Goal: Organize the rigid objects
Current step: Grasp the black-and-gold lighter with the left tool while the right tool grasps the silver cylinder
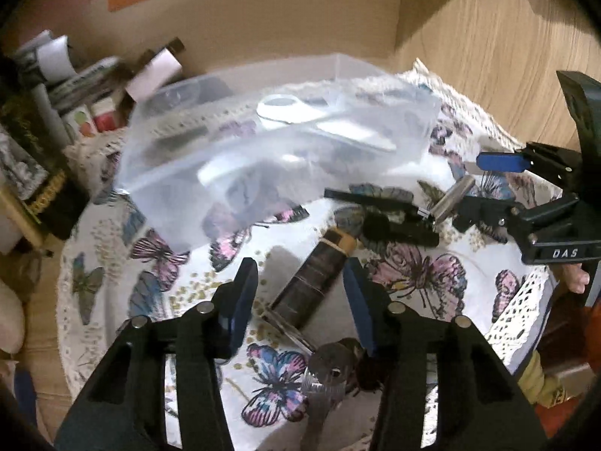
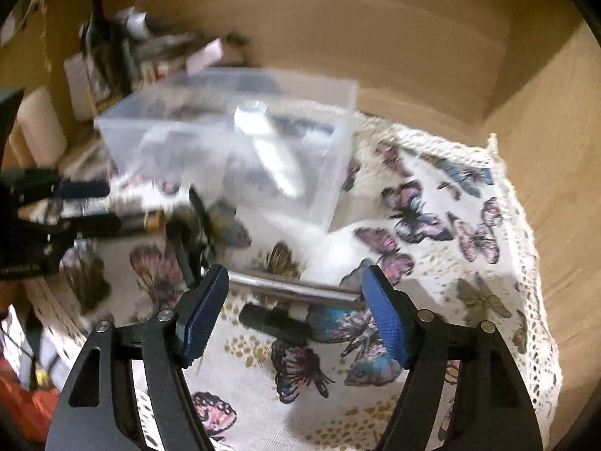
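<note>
Blue-padded left gripper sitting with jaws wide apart around the dark handle, not touching; right gripper gaping too, flanking the metal rod.

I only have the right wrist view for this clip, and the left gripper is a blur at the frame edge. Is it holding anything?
Observer: No. The left wrist view shows the left gripper open, with a dark handle lying between its fingers on the butterfly cloth.
Operator: Anything else near it that I can't see?
Observer: Yes, a flat, key-like metal piece lies on the cloth close under that camera, just past the handle's near end.
</note>
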`<state>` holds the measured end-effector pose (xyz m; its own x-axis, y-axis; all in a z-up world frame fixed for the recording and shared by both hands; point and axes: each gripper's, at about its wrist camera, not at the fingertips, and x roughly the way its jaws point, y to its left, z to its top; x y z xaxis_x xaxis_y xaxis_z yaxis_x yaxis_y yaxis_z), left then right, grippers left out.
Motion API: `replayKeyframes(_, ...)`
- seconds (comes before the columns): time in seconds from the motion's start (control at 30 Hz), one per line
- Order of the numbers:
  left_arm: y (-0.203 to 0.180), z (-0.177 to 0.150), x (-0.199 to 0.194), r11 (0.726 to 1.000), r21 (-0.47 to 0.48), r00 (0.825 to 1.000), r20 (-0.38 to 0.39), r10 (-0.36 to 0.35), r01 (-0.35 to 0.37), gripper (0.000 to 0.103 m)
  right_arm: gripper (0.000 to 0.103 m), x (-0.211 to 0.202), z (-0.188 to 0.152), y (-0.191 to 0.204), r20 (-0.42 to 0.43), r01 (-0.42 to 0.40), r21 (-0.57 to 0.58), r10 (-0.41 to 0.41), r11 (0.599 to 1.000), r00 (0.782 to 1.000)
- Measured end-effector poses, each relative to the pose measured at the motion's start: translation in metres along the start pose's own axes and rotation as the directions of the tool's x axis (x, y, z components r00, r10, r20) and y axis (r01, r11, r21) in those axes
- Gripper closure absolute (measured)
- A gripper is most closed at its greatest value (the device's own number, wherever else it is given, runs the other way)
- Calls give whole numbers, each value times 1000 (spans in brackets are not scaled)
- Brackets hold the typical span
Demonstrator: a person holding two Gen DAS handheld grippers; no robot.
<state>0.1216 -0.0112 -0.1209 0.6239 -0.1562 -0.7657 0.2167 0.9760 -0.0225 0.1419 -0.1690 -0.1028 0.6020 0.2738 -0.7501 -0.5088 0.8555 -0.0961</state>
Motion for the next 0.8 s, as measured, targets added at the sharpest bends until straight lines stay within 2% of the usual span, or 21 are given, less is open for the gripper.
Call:
replayKeyframes(0.1,-1,3,11,1000,6,999,-35,-8,8,55,32,12,-1,1,-37,-18,-25,17,1000,999)
replayKeyframes(0.2,-3,2,19,999,10,998,-56,-34,34,64,32,20,2,0,-54,-20,-39,18,999,998)
replayKeyframes(0.27,-4,2,19,999,17,999,-44,-31,32,68,32,24,5,-3,-70,-49,-29,47,998,996)
replayKeyframes(0.33,-5,1,19,999,19,998,-38,-45,46,78,41,30,6,-5,-83,-72,-17,70,997,994)
replayKeyframes(0.37,-5,1,19,999,19,998,-37,-50,51,80,46,33,6,-5,-87,-68,-17,66,998,994)
replayKeyframes(0.47,-2,0,17,998,12,998,-32,-59,59,80,64,34,7,-5,-80,-84,-12,83,996,993)
replayKeyframes(0.53,-2,0,16,998,10,998,-28,-58,59,80,82,32,7,-3,-76,-89,-18,87,996,993)
replayKeyframes(0.6,-2,0,14,999,10,998,-20,-53,53,80,89,32,6,-2,-71,-95,-22,93,995,993)
replayKeyframes(0.8,5,-1,0,999,-15,999,19,-42,43,80,89,15,6,4,5,-60,-34,60,998,998)
